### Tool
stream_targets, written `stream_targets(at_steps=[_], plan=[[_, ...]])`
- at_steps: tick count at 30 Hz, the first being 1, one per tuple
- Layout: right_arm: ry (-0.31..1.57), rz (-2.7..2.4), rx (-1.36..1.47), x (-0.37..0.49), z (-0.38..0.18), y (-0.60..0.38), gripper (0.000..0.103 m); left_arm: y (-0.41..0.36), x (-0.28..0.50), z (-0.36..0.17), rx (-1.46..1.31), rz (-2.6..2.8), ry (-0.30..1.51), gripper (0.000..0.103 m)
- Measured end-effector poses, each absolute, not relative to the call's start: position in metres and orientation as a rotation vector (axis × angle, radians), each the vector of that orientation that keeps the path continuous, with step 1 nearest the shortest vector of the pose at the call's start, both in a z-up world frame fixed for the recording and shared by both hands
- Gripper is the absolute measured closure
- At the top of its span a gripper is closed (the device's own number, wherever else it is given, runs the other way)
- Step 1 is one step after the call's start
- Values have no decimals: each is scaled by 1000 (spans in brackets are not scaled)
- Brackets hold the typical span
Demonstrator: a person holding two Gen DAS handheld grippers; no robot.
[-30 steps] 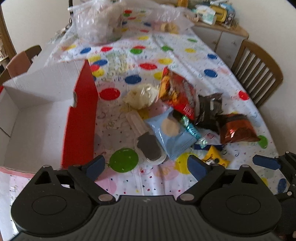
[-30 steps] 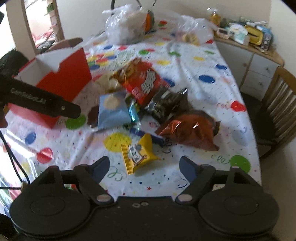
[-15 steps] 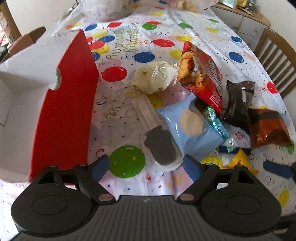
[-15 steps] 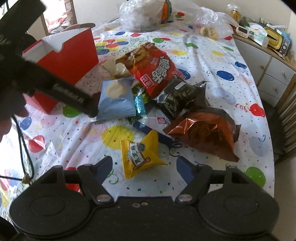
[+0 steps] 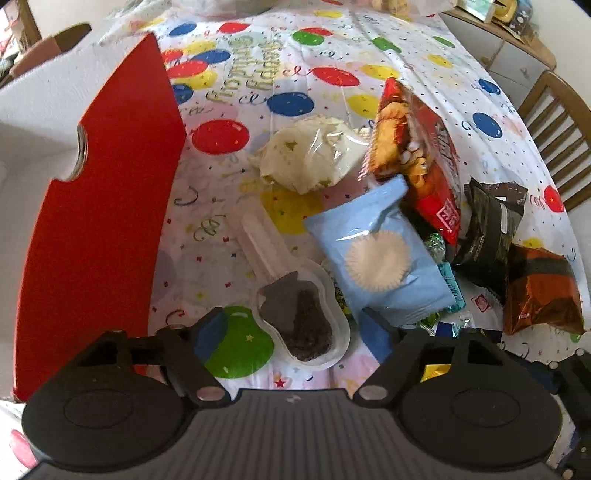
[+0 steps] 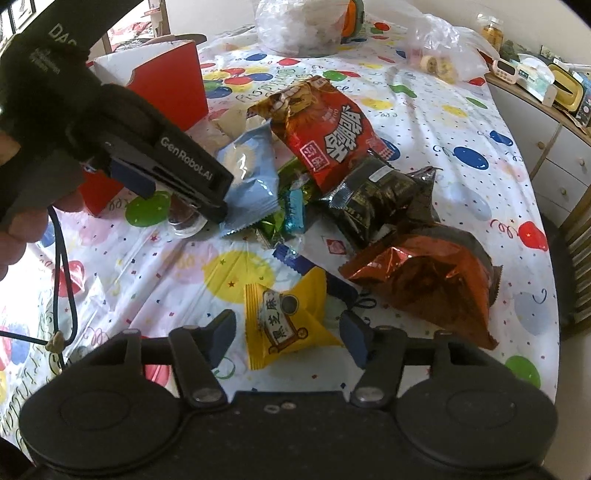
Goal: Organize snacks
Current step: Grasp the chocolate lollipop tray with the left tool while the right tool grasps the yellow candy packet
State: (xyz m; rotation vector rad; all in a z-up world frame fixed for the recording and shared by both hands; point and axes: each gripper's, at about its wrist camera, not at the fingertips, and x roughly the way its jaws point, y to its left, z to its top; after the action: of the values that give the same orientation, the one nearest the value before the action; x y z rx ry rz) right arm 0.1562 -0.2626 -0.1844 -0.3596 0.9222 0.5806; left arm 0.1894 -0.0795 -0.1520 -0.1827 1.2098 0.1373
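Snacks crowd the counter (image 5: 424, 66): left hand-held gripper (image 5: 295, 328), wide open and empty, straddles the clear chocolate pack (image 5: 301, 325), which lies lengthwise ahead.

A white tablecloth (image 6: 424, 122) printed with coloured balloons covers the table. A wooden slat-back chair (image 5: 561, 122) stands at its right side, beside a white drawer cabinet (image 6: 554, 155) with small appliances on top. A clear plastic bag (image 6: 295, 26) sits at the far end.
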Motion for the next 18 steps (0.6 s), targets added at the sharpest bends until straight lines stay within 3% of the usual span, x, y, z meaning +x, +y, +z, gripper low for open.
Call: stream_targets(at_steps=[7, 10, 11, 18], plan=[[917, 579, -377, 155, -186, -260, 57, -79, 185, -155, -163, 162, 1204, 51], [910, 582, -374, 153, -185, -260, 62, -76, 182, -154, -185, 158, 1202, 56], [903, 582, -373, 151, -183, -260, 65, -76, 181, -153, -178, 162, 1198, 63], [908, 589, -333, 144, -178, -267, 72, -69, 170, -151, -201, 167, 1194, 64]])
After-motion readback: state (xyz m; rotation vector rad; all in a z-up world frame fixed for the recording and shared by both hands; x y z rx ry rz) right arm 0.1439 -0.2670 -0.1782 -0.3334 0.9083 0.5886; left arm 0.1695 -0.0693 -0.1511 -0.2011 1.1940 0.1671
